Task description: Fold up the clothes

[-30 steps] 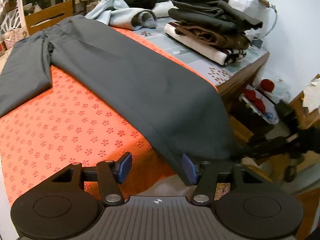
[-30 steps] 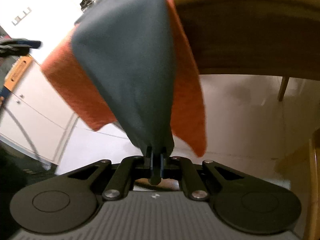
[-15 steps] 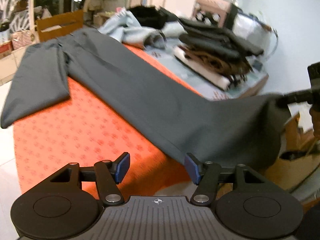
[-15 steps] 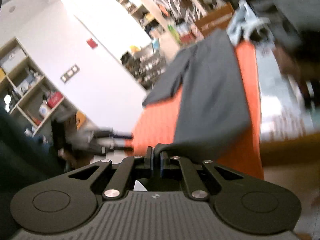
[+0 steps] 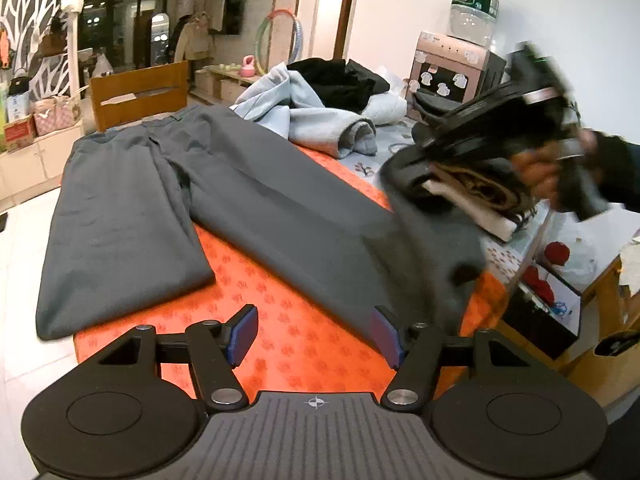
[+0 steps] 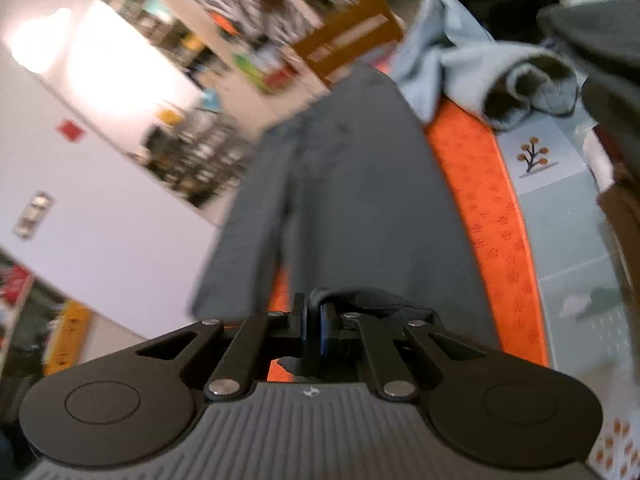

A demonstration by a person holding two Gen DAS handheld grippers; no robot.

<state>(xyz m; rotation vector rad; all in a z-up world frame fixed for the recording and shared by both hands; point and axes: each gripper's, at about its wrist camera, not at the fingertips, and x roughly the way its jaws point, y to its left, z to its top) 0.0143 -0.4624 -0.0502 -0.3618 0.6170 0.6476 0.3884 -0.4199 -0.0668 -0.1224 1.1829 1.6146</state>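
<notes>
My right hand-held gripper is clenched on the hem of one leg of the dark grey trousers, lifting that end above the orange mat that covers the tabletop. The rest of the trousers lies flat on the mat, waistband at the far end near a wooden chair; the other leg hangs over the mat's left edge. My left hand-held gripper is released, its blue pads apart over the mat, the right one just beside the lifted leg. A light blue garment and a folded pile lie at the right. The right-wrist view is blurred.
</notes>
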